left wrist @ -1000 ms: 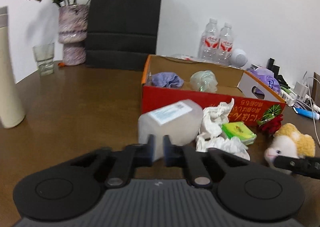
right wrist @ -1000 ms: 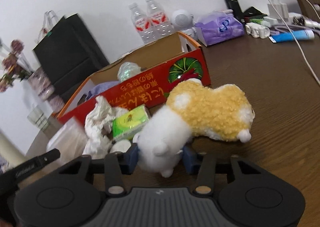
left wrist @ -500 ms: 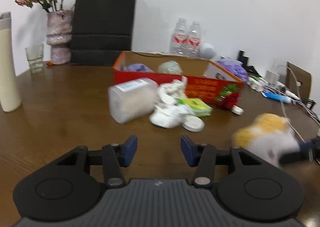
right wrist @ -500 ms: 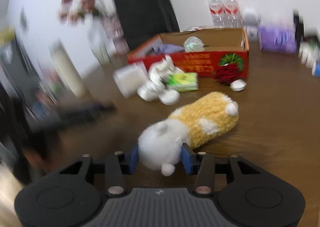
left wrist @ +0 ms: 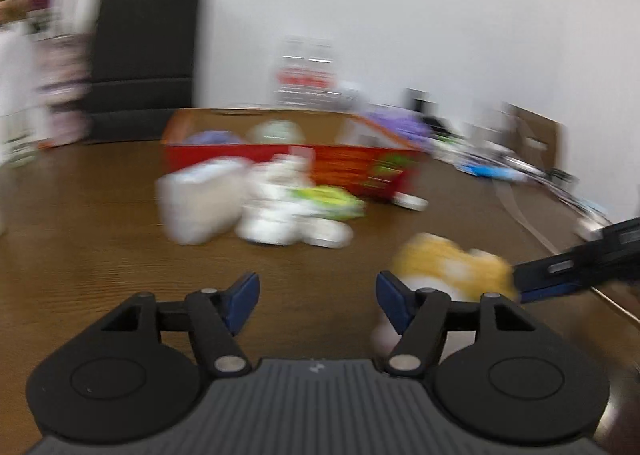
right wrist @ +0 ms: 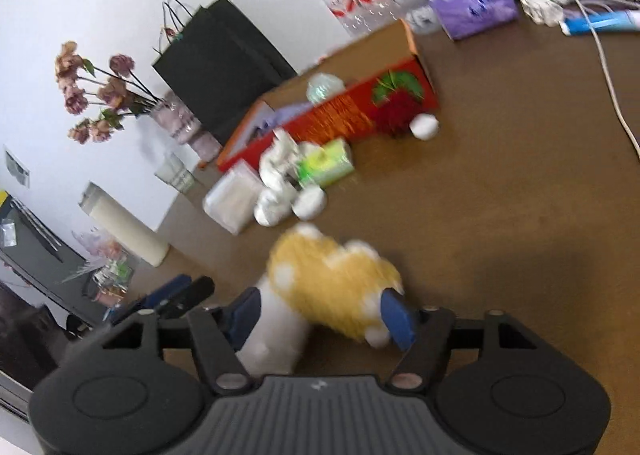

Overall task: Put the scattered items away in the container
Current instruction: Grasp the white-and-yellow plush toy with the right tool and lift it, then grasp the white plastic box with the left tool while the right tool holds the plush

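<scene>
With the left gripper [left wrist: 318,305] spread wide and empty, the right gripper [right wrist: 320,315] straddles the fluffy yellow-and-white plush toy [right wrist: 332,279] without clearly pinching it, so re-clamp mid-body before carrying it into the red cardboard box [right wrist: 340,115].

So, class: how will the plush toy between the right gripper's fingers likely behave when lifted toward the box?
The plush toy looks soft and fluffy, so it is probably light and will squash in the right gripper. Its body spills beyond the fingers, so the free end may droop. It seems unlikely to break if dropped into the box.
</scene>
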`<action>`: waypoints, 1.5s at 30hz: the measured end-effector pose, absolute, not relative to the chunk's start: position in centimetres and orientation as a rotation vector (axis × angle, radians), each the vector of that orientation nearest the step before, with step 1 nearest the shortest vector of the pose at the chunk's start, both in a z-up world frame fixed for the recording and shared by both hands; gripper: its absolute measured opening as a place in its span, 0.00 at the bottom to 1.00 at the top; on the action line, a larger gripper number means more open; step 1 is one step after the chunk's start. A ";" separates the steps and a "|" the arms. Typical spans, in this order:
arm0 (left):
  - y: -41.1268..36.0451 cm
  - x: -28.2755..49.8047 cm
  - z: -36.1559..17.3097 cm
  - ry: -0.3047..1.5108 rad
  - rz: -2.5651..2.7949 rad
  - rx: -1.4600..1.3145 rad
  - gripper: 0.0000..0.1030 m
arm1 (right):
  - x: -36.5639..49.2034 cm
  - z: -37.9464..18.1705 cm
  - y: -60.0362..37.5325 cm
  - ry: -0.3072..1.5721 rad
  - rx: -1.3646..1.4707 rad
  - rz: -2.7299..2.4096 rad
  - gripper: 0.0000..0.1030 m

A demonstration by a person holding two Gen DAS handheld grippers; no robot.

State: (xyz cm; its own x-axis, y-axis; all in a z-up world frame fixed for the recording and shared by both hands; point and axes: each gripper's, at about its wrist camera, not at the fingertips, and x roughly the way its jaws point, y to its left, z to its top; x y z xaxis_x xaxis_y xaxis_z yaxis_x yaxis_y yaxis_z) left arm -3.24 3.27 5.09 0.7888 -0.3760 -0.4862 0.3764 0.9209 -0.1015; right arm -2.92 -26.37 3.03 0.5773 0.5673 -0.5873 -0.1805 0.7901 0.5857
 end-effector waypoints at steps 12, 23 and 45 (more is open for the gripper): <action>-2.6 -7.6 4.7 0.558 -0.708 0.096 0.48 | 1.0 3.7 -26.2 0.712 0.371 0.313 0.41; 5.6 0.4 7.2 0.431 -0.190 -0.007 0.67 | -4.5 1.7 -24.5 0.708 0.393 0.377 0.81; 7.9 7.9 4.1 0.516 -0.249 0.043 0.42 | -1.4 10.1 -20.6 0.656 -0.460 0.431 0.44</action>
State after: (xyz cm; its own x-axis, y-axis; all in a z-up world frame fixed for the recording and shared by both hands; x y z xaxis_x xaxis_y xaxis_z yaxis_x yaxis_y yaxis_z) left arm 7.92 7.91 4.15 0.8404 -0.2249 -0.4931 0.2464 0.9689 -0.0220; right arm -1.44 -20.63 10.14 0.7127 0.2332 -0.6616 -0.5147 0.8146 -0.2674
